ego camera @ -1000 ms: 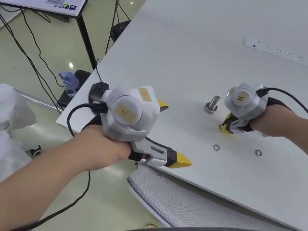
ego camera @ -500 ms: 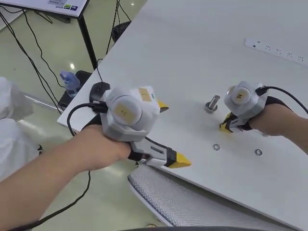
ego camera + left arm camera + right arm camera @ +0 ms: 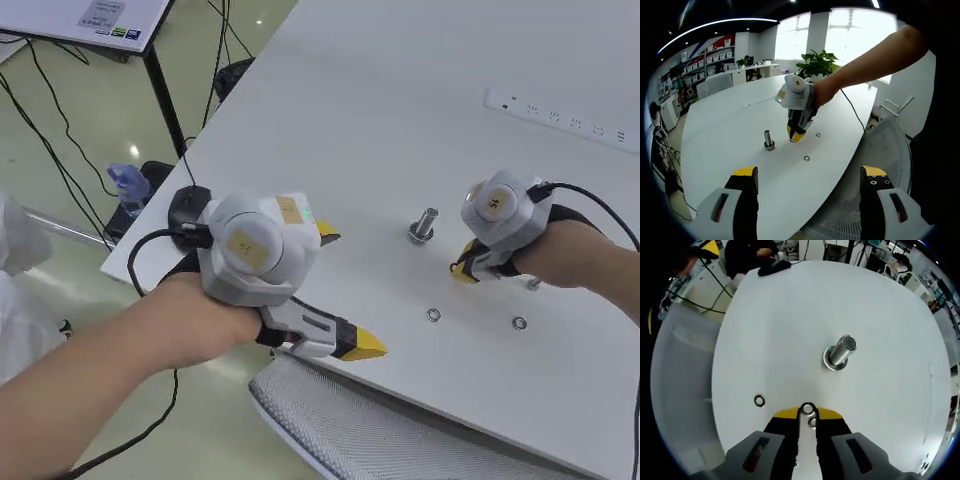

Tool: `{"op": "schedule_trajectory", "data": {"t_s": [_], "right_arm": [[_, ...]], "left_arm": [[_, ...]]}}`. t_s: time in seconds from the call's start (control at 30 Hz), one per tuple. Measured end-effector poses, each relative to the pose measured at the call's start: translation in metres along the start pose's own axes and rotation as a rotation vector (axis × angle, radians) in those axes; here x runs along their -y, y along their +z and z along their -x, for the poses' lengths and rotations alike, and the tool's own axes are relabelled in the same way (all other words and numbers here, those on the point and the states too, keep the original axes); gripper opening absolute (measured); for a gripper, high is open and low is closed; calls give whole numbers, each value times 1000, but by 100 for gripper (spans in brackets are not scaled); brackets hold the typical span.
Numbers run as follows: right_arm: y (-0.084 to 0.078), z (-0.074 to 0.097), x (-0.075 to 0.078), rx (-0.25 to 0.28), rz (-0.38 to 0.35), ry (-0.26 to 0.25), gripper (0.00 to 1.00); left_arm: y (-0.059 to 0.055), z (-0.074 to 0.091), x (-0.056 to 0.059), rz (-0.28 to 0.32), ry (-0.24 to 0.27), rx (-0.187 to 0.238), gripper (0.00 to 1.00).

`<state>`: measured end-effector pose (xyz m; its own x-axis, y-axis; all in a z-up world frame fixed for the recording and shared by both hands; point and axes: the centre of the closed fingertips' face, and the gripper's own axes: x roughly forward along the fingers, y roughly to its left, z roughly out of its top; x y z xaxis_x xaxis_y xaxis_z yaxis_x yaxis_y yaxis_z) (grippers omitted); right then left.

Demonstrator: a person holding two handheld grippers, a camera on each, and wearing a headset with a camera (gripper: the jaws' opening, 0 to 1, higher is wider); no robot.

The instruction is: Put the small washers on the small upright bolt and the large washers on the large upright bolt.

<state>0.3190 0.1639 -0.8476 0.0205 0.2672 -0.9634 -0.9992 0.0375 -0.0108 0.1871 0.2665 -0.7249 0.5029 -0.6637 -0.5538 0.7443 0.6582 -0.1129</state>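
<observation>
A large steel bolt (image 3: pixel 423 225) (image 3: pixel 840 352) (image 3: pixel 769 140) stands upright on the white table (image 3: pixel 400 100). My right gripper (image 3: pixel 462 272) (image 3: pixel 808 412) (image 3: pixel 795 135) points down at the table just right of the bolt. Its jaws are nearly closed on a small washer (image 3: pixel 808 408) held at the tips. A second ring (image 3: pixel 812 422) shows in the gap behind it. Loose washers lie on the table near the front edge (image 3: pixel 433 315) (image 3: pixel 519 323) (image 3: pixel 759 400) (image 3: pixel 806 158). My left gripper (image 3: pixel 345 290) (image 3: pixel 808 172) hangs open over the table's edge, holding nothing.
A white power strip (image 3: pixel 560 118) lies at the table's far side. A grey mesh chair back (image 3: pixel 350 420) sits under the front edge. Cables, a black device (image 3: pixel 188 205) and a blue bottle (image 3: pixel 128 185) are on the floor to the left.
The head camera has shifted, so everything sits slightly lower-left in the picture. Both grippers keep about the same places relative to the bolt.
</observation>
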Motion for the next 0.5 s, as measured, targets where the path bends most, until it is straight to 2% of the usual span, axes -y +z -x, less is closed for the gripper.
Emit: {"op": "schedule_trajectory", "data": {"t_s": [0.27, 0.5], "right_arm": [[-13, 17, -7, 7, -24, 10, 12], [-31, 35, -6, 17, -65, -4, 12]], "left_arm": [[7, -8, 3, -19, -20, 5, 83], [16, -17, 3, -19, -28, 31, 84]]}}
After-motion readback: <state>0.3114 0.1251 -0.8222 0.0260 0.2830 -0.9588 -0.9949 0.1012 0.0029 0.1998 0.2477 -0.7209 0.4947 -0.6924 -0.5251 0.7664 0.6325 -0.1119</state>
